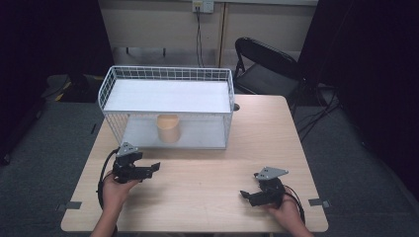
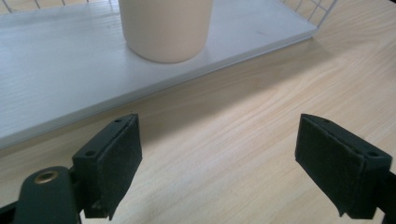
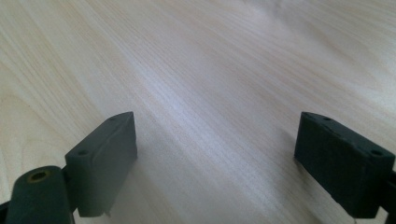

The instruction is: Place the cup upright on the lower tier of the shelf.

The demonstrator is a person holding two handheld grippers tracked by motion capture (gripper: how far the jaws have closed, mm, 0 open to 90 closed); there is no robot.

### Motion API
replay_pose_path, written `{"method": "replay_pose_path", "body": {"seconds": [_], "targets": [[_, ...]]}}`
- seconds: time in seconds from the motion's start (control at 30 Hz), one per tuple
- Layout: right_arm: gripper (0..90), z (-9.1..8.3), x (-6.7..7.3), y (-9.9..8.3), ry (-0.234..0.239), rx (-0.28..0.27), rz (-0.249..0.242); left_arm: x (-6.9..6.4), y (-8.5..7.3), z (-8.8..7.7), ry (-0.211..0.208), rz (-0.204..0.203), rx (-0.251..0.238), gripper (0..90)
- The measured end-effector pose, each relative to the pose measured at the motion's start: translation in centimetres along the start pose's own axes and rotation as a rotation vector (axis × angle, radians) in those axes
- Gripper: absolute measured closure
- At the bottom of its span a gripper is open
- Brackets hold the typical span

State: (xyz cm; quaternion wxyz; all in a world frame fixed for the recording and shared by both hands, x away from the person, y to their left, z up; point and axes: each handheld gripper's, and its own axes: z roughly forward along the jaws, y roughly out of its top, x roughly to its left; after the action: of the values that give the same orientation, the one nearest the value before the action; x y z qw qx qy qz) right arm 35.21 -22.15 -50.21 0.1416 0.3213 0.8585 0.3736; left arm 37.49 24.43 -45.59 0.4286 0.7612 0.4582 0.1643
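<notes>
Cup (image 1: 168,128) untouched on rack (image 1: 168,96) lower shelf; left hand-held gripper (image 1: 148,170) faces it, jaws apart, right hand-held gripper (image 1: 249,196) likewise apart, over bare tabletop (image 1: 207,173): grasp not begun.

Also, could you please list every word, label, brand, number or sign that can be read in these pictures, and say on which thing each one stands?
There are none to read.
The cup on the lower shelf of the white wire rack is plain, with no print.
The left hand-held gripper and the right hand-held gripper carry no legible marks.
The wall socket at the top of the high view is too small to tell.
</notes>
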Motion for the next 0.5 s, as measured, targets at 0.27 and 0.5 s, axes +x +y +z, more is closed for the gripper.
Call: {"method": "replay_pose_path", "body": {"seconds": [0.27, 0.5], "targets": [[12.4, 0.0, 0.0, 0.0, 0.000, 0.000, 0.000, 0.5, -0.9, -0.7, 0.009, -0.003, -0.002, 14.8], [12.4, 0.0, 0.0, 0.0, 0.000, 0.000, 0.000, 0.9, -2.0, -1.0, 0.010, -0.004, 0.009, 14.8]]}}
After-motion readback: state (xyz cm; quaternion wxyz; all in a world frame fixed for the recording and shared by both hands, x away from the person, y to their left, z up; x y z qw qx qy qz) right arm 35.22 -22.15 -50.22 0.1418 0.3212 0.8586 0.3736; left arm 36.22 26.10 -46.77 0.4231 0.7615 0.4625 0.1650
